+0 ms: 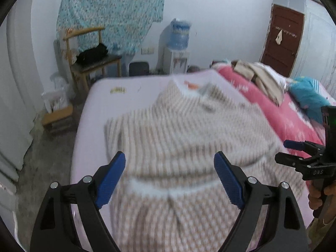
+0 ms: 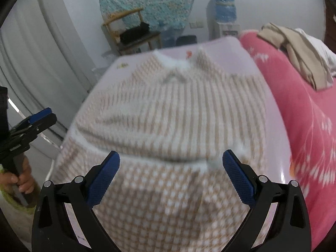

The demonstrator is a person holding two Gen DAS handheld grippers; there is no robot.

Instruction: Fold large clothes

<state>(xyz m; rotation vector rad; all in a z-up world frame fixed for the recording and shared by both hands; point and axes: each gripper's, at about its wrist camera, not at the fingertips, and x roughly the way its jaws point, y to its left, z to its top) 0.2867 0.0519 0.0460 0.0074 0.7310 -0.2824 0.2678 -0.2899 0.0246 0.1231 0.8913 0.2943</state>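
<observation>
A beige and white knitted sweater lies spread on the pale lilac bed sheet, collar at the far end, a fold with a white band across its near part. It also shows in the right wrist view. My left gripper is open and empty, hovering over the sweater's near left part. My right gripper is open and empty over the near right part. The right gripper also shows at the right edge of the left wrist view, and the left gripper at the left edge of the right wrist view.
A pink floral blanket lies along the right side of the bed with beige clothes and a teal garment on it. A wooden chair, a water dispenser, a small stool and a brown door stand beyond the bed.
</observation>
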